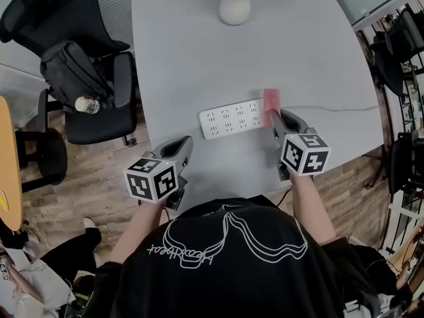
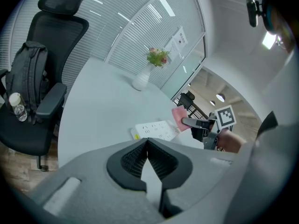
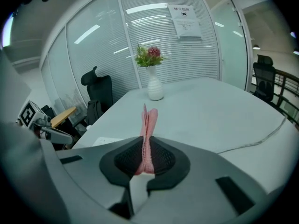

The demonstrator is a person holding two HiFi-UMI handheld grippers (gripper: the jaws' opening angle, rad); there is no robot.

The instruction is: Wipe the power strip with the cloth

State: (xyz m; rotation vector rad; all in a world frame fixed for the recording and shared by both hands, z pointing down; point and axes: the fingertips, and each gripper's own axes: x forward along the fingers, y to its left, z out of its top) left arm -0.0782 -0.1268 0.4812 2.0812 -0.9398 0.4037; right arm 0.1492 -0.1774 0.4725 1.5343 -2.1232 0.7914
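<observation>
Right hand-held gripper (image 3: 145, 149) clamps pink cloth (image 3: 149, 122), hiding power strip (image 1: 231, 119) right end; left hand-held gripper (image 2: 147, 147) closed, empty.

Left tongs (image 1: 185, 144) closed, right tongs (image 1: 277, 118) clamped.

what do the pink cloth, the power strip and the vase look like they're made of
Pink cloth: soft woven or microfibre fabric, likely; it folds and bunches in the right gripper.
Power strip: white moulded plastic, smooth, with crisp socket holes.
Vase: probably glazed ceramic, white and rounded; could be plastic.
</observation>
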